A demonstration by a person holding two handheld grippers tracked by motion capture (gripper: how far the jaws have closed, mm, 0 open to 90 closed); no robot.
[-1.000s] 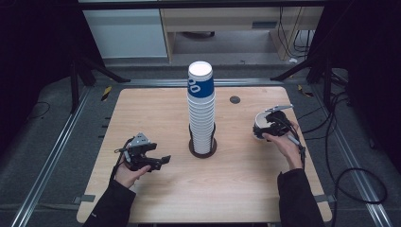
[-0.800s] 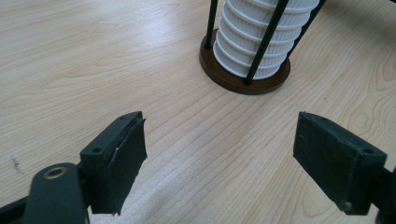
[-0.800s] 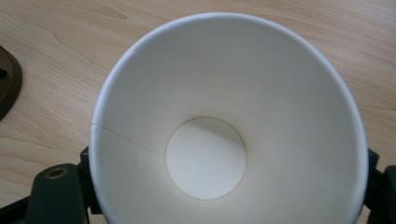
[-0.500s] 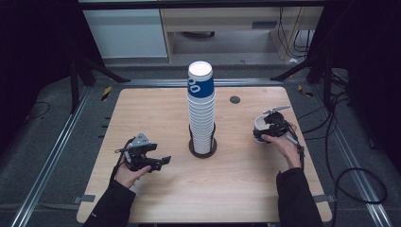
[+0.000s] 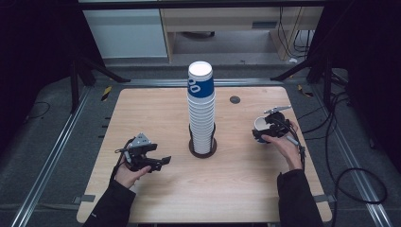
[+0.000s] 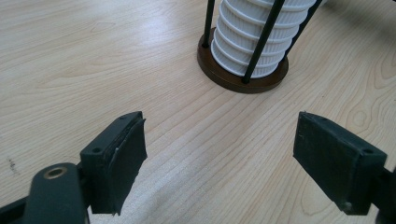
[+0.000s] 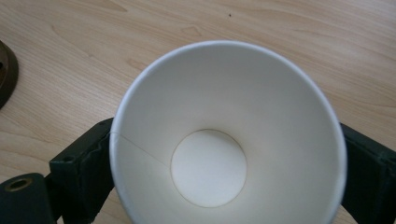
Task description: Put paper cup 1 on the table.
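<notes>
A tall stack of white paper cups (image 5: 200, 109), the top one with a blue band, stands in a dark rod holder (image 5: 203, 150) at the table's middle. The stack (image 6: 254, 42) and its brown base (image 6: 243, 86) lie ahead of my left gripper (image 6: 219, 140), which is open and holds nothing. That left gripper (image 5: 163, 162) rests low at the front left. One white cup (image 5: 260, 124) stands upright on the table at the right. My right gripper (image 5: 260, 133) has just been opening its jaws. The cup (image 7: 224, 116) sits between them, its rim round and undented.
The wooden table (image 5: 156, 109) has a small dark round inset (image 5: 235, 99) behind the stack on the right. Black cables (image 5: 350, 175) trail over the floor to the right. A pale cabinet (image 5: 127, 33) stands beyond the far edge.
The right gripper has lowered the cup slightly onto the table and its jaws have spread apart. The left gripper has stayed still.
</notes>
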